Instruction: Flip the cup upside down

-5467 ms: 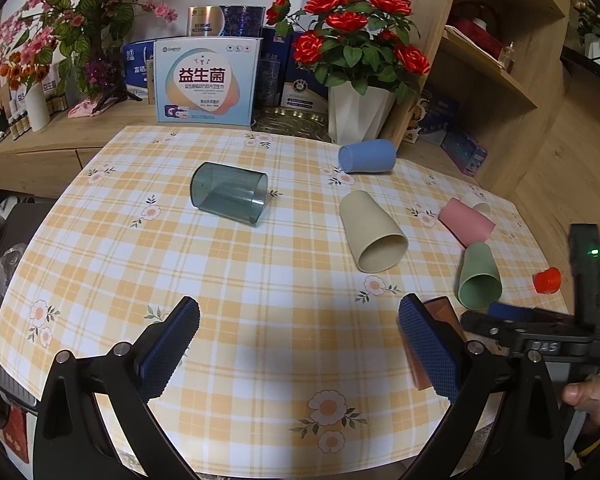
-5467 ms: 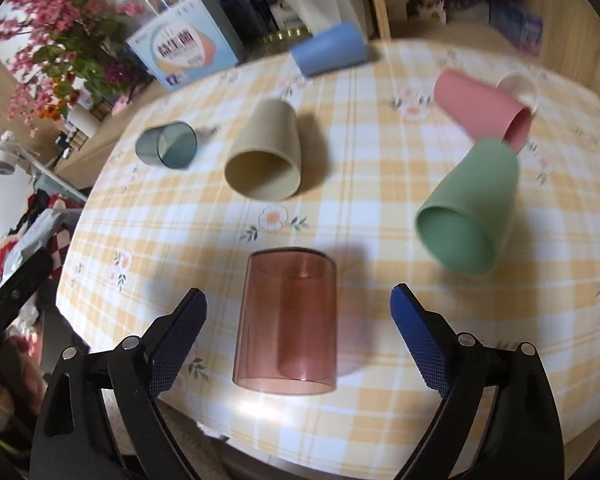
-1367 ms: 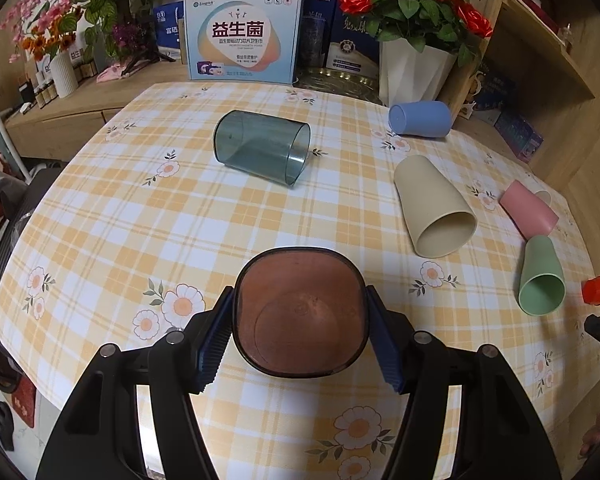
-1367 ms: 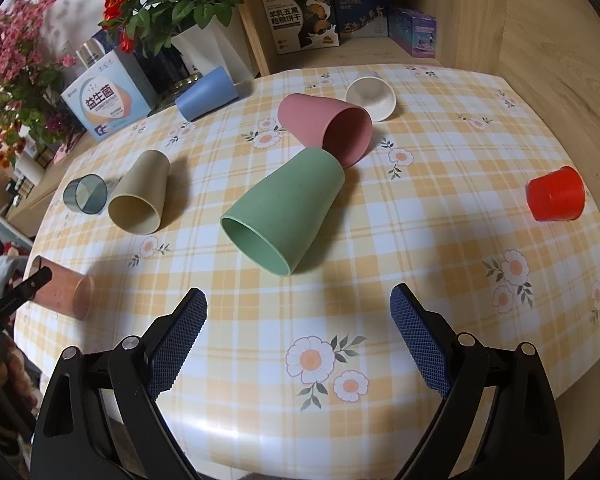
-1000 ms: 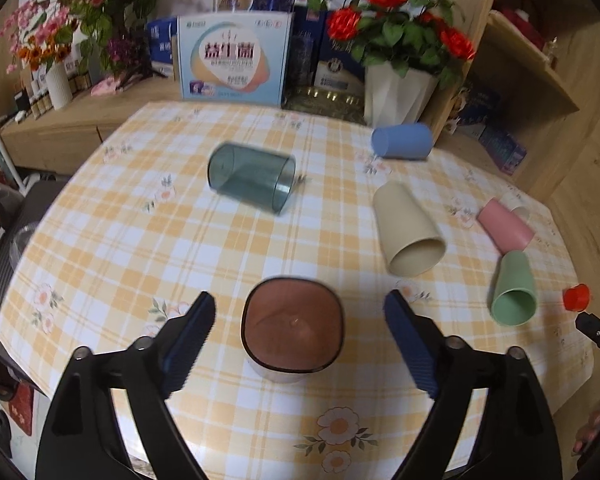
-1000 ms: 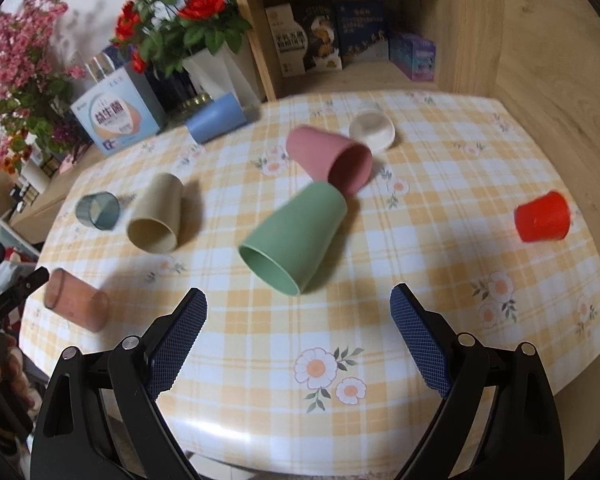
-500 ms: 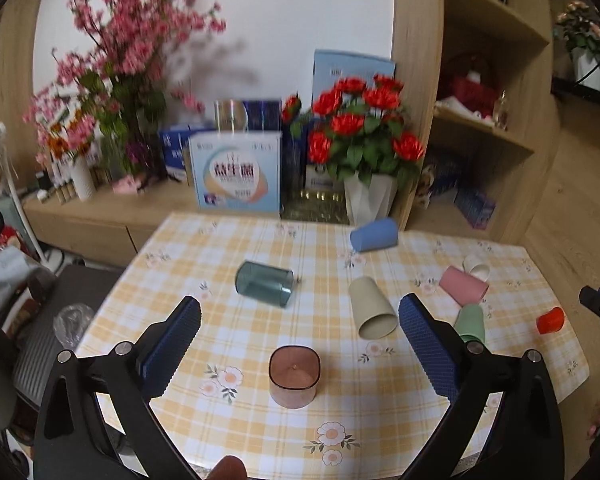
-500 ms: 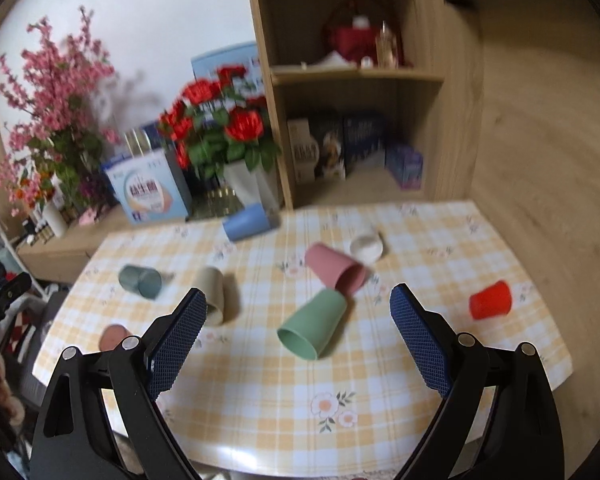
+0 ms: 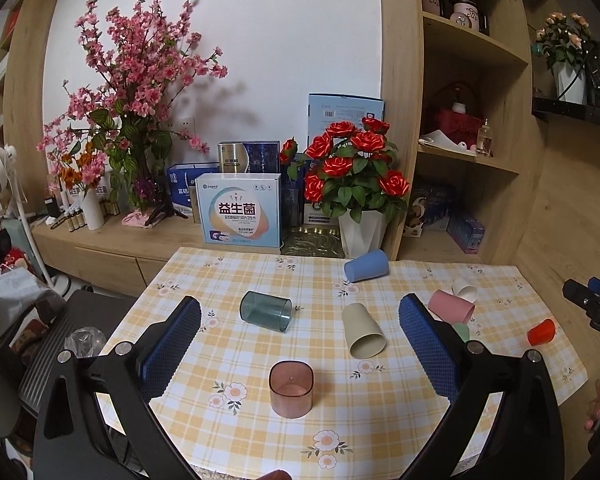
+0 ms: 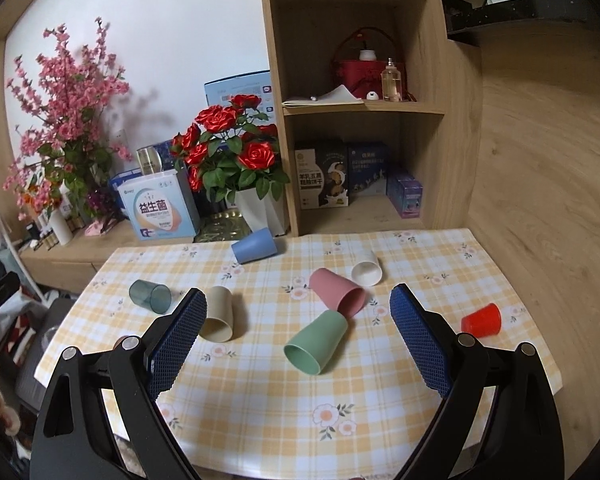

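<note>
A clear pink-brown cup [image 9: 291,389] stands upside down on the checked tablecloth [image 9: 380,420] near its front edge. My left gripper [image 9: 300,346] is open and empty, raised well above and behind the cup. My right gripper [image 10: 296,342] is open and empty, high above the table. In the right wrist view the pink-brown cup is hidden behind the left finger [image 10: 178,342].
Several cups lie on their sides: teal clear [image 9: 265,311], beige [image 9: 362,336], blue [image 9: 366,266], pink [image 10: 337,292], green [image 10: 317,343], white [image 10: 366,268]. A red cup [image 10: 482,320] stands upside down at the right. Rose vase [image 9: 360,232] and boxes stand behind the table.
Both grippers have pulled back and up, away from the table. The pink-brown cup, held by the left gripper 1.4 s ago, now stands released upside down on the cloth.
</note>
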The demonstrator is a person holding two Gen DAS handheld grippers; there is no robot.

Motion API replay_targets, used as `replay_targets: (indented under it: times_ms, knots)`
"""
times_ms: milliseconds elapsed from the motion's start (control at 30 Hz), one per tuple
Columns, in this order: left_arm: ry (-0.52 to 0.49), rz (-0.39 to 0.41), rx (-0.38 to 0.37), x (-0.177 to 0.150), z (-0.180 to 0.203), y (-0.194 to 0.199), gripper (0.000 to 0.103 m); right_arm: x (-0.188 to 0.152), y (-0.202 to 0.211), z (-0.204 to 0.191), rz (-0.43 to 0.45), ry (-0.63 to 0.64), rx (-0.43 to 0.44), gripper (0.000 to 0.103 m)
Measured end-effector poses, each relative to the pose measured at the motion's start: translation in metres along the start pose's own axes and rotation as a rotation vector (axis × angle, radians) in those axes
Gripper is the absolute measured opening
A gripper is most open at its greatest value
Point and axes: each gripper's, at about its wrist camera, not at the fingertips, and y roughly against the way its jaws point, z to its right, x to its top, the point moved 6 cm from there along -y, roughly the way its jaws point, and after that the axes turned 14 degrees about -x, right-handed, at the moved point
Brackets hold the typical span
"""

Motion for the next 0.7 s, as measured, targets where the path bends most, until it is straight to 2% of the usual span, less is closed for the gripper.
replay_targets:
  times_ms: [700]
  knots:
    - [-0.031, -0.014, -0.041, -0.003, 0.011, -0.003, 0.097, -0.002, 0.005, -0.015, 0.02, 0.036, 0.01, 0.09]
